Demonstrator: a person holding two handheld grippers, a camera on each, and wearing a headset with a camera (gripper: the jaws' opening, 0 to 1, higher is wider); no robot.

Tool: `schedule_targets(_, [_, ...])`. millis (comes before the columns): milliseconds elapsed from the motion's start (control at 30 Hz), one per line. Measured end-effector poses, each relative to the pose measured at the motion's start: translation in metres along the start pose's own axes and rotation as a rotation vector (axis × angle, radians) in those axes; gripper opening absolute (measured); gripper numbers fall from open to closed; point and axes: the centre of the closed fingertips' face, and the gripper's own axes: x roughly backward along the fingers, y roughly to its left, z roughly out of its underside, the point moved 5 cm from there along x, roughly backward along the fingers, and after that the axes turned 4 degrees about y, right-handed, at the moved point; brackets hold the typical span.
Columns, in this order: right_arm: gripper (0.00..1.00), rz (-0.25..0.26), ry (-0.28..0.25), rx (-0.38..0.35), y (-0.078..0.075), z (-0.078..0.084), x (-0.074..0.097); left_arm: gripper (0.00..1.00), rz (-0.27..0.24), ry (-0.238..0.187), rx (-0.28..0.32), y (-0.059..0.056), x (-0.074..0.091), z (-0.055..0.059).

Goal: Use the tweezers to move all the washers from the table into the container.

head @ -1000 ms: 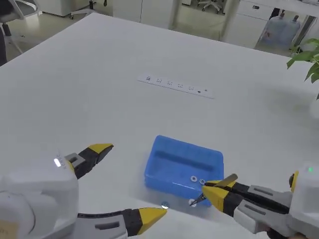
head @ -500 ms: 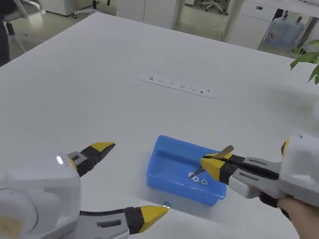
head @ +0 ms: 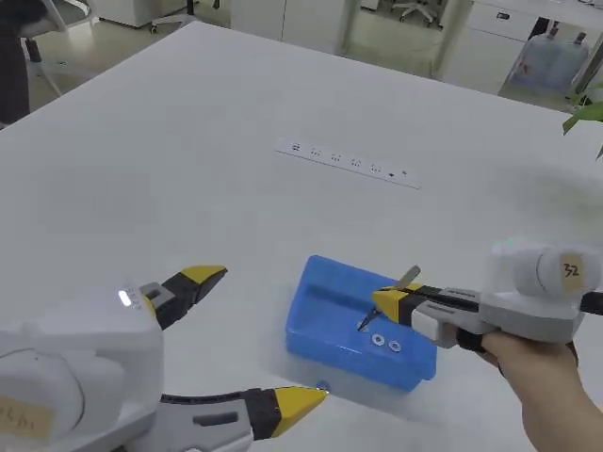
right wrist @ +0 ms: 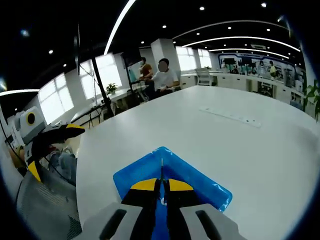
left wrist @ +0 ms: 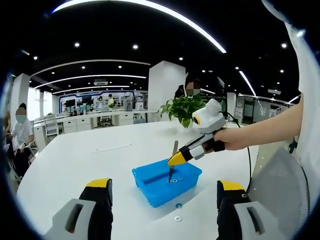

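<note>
A blue container [head: 320,299] sits on the white table, with two washers [head: 379,341] lying inside near its front wall. My right gripper [head: 384,301] is shut on metal tweezers [head: 366,321], whose tip points down into the container; I cannot tell if the tip holds a washer. In the right gripper view the tweezers [right wrist: 161,170] stick out between the shut jaws over the container [right wrist: 135,175]. My left gripper [head: 266,335] stands wide open left of the container. Two washers [left wrist: 178,205] lie on the table in front of the container [left wrist: 155,187].
A white power strip [head: 349,163] lies farther back on the table [head: 188,141]. One loose washer [head: 323,387] lies just by my left gripper's lower jaw tip. A potted plant [left wrist: 184,107] stands at the table's far right side.
My right gripper has lifted the tweezers from the table in front of the container and carried them back over the container's inside. The left gripper has stayed open.
</note>
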Motion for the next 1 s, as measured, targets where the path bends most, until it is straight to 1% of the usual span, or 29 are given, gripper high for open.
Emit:
schedule_targets(200, [0.02, 0.003, 0.041, 0.013, -0.005, 0.010, -0.007, 0.87, 0.004, 0.001, 0.000, 0.000, 0.000, 0.000])
schedule_targets(233, [0.02, 0.004, 0.022, 0.013, -0.005, 0.007, -0.007, 0.87, 0.005, 0.001, 0.001, -0.001, 0.000, 0.000])
schedule_targets(300, [0.02, 0.005, 0.031, 0.015, -0.005, 0.009, -0.006, 0.87, 0.006, 0.003, -0.001, -0.001, 0.000, 0.001])
schedule_targets(333, [0.02, 0.005, 0.026, 0.022, -0.005, 0.008, -0.006, 0.87, 0.009, 0.005, 0.000, -0.001, 0.000, 0.001])
schedule_targets(467, [0.03, 0.003, 0.033, 0.038, -0.004, 0.008, -0.005, 0.87, 0.014, 0.007, -0.004, -0.002, -0.001, 0.001])
schedule_targets(667, [0.03, 0.016, -0.006, 0.045, 0.002, 0.003, 0.007, 0.87, 0.013, 0.008, -0.005, -0.002, 0.000, 0.001])
schedule_targets(833, [0.03, 0.014, -0.066, 0.048, 0.010, -0.007, 0.023, 0.87, 0.015, 0.007, -0.005, -0.002, 0.000, 0.001])
schedule_targets(900, [0.03, -0.002, -0.090, 0.068, 0.016, -0.011, 0.029, 0.87, 0.018, 0.012, -0.005, -0.002, -0.001, 0.001])
schedule_targets(1000, [0.03, -0.022, -0.108, 0.081, 0.026, -0.014, 0.038, 0.87, 0.023, 0.012, -0.006, -0.003, -0.001, 0.002])
